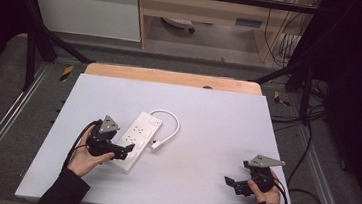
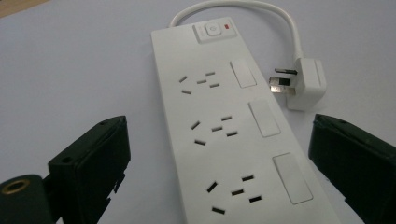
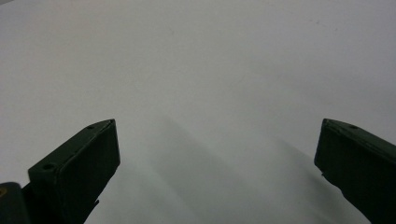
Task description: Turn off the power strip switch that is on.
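Seen from the high view, the white power strip (image 1: 138,140) lies on the grey table (image 1: 207,124) left of centre, its long axis running diagonally from the near left to the far right, with its short cord looping round to the plug (image 1: 157,144) beside its right edge. The left gripper (image 1: 125,152) sits at the strip's near end, pointing along that axis, and its fingers straddle that end. The right gripper (image 1: 229,182) rests low at the near right corner of the table, well apart from the strip, so the left hand (image 1: 85,155) is plainly the nearer one.

In the left gripper view, the strip (image 2: 233,135) runs straight away from the camera, between the two black fingers (image 2: 91,158), which are spread wide and stand clear of both long edges; no pad presses on it. The switch (image 2: 212,31) is at the far end, and the plug (image 2: 306,84) lies just beside the right edge with its pins towards the strip. My judgement is that any grasp here would come across the strip's width, since the fingers already flank it.

In the right gripper view, the fingers (image 3: 79,163) are likewise spread apart, with bare table (image 3: 210,70) between them and nothing held.
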{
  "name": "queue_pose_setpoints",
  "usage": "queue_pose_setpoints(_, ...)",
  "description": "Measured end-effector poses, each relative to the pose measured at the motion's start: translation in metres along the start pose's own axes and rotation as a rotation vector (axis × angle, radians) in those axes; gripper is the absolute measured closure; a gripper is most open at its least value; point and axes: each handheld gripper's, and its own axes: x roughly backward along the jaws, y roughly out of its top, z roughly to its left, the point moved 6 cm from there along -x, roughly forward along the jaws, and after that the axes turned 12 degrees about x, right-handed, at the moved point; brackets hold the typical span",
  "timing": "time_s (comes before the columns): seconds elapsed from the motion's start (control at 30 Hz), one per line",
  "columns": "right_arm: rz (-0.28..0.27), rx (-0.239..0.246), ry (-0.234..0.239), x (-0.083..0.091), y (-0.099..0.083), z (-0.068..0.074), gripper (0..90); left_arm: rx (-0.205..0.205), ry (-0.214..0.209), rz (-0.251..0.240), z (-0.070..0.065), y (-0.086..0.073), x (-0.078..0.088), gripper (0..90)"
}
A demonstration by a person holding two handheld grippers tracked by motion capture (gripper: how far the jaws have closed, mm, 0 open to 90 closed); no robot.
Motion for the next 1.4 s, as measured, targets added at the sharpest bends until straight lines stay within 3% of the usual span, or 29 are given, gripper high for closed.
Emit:
queue_pose_setpoints(0.97,0.000,-0.003,-0.001,0.001,0.000,0.000,0.7,0.012,0.033,-0.001,0.033,-0.044,0.025,3.4)
queue_pose_setpoints(1.4,0.004,-0.005,0.002,0.001,0.000,0.001,0.7,0.042,0.038,0.008,0.049,-0.069,0.037,1.6)
